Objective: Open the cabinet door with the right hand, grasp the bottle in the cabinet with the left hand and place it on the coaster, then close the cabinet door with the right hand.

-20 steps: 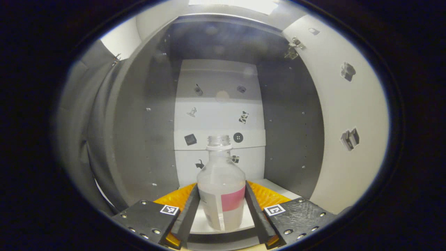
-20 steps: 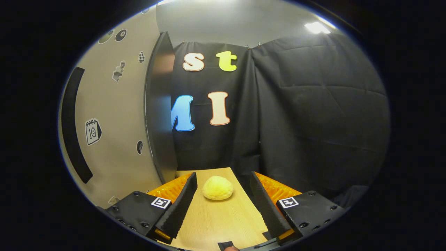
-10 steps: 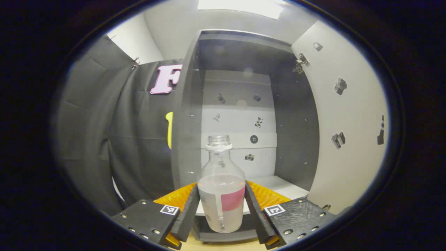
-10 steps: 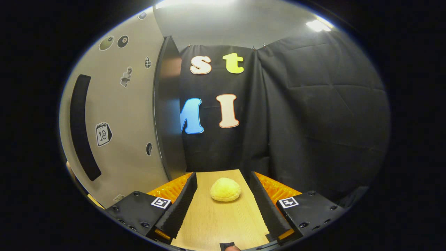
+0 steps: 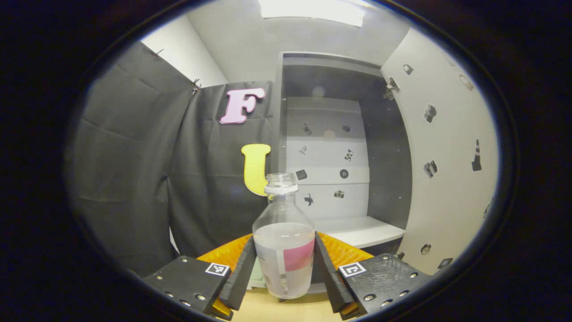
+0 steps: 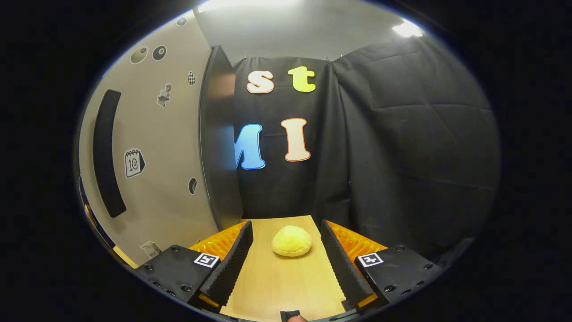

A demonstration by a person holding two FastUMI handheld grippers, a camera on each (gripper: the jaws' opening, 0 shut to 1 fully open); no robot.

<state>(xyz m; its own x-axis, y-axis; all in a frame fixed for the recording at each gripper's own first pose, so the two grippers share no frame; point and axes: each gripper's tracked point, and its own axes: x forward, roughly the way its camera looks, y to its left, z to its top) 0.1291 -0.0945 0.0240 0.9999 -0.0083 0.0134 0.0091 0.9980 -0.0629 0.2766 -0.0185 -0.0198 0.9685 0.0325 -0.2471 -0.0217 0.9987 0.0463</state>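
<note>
A clear uncapped bottle with a pink-and-white label and some liquid stands upright between both fingers of my left gripper, which is shut on it. It hangs in front of the open cabinet, outside its mouth, just above the wooden table. A pale green edge peeks out behind the bottle's base; I cannot tell what it is. The open cabinet door stands to the right, its outer face with a long dark handle at the left of the right gripper view. My right gripper is open over the table.
A yellow bun-like lump lies on the wooden table ahead of the right gripper. Black cloth walls enclose the booth left of the cabinet and behind the table. The cabinet's white bottom shelf is bare.
My left gripper has pulled the bottle back out of the cabinet and swung left, so the cabinet now sits farther off. The right gripper has barely shifted.
</note>
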